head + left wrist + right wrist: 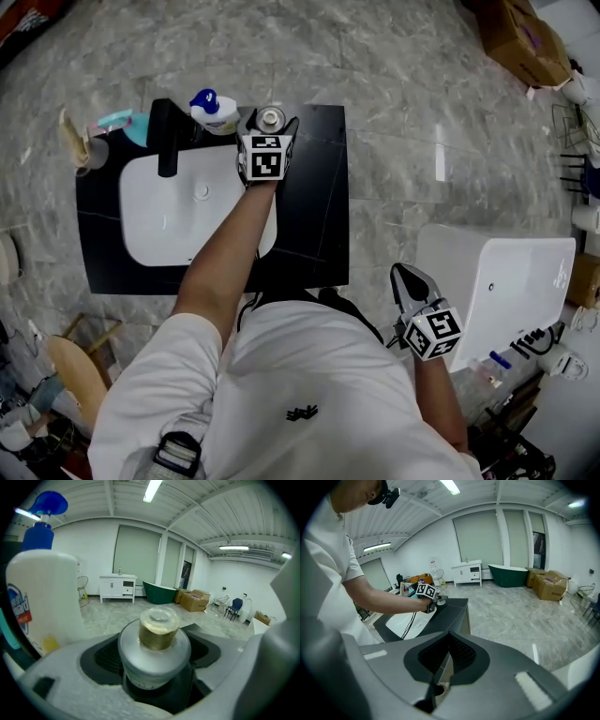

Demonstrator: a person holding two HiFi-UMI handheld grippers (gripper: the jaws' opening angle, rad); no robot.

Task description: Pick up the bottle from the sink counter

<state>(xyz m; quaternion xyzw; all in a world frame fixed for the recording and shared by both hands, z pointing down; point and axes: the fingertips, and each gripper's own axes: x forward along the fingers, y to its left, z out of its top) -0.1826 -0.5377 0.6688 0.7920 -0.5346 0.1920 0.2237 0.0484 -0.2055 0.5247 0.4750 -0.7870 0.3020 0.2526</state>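
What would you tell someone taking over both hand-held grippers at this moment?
Left hand-held gripper: jaws closed on the small frosted bottle, at the back of the black sink counter, beside a white pump bottle.
Right hand-held gripper: shut, empty, low at the person's side.
Done: bottle grasped.
Left: lift it clear. Whether it is off the counter yet cannot be told.

You're in a white short-sleeved tee (309, 375); grey left gripper (270, 120) and right gripper (404, 274) each carry a black-and-white marker cube (263, 157).
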